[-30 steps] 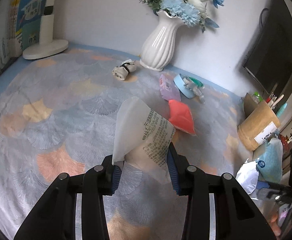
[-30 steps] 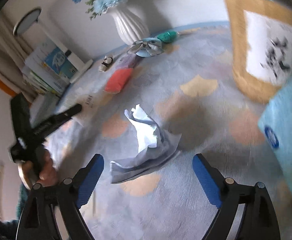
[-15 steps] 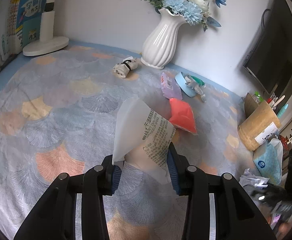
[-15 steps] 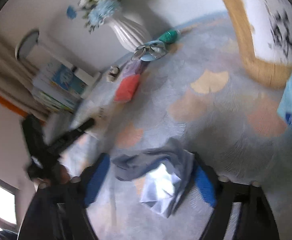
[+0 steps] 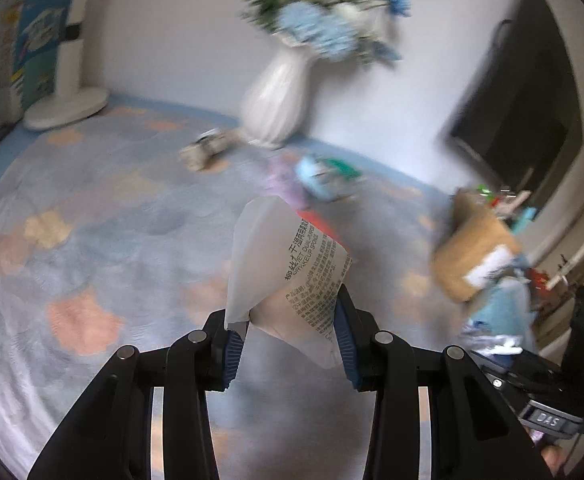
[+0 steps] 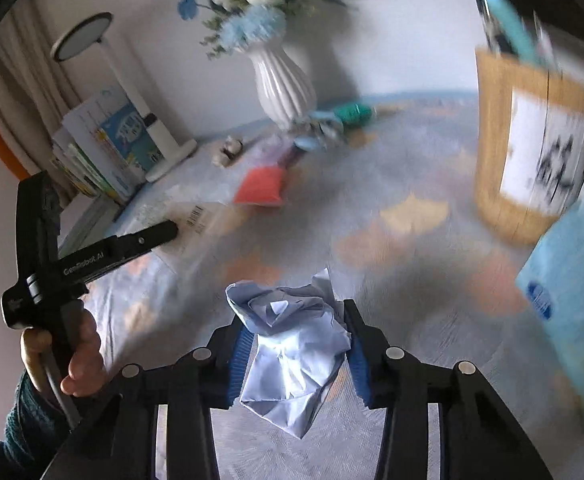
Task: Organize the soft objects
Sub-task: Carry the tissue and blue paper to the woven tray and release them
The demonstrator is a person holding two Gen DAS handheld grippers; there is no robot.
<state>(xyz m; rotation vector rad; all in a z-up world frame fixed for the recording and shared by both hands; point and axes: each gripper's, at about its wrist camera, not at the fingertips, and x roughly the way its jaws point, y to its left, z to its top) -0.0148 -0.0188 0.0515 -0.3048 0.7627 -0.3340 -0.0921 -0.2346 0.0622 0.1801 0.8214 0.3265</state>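
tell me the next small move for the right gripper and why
Probably lift clear: the right gripper is shut on the crumpled pale blue cloth, which hangs between its blue pads above the patterned bedspread, so it looks ready to carry.

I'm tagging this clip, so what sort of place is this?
Probably a home desk or table against a wall: a patterned pastel cloth, a white ribbed vase of blue flowers, and stacked books.
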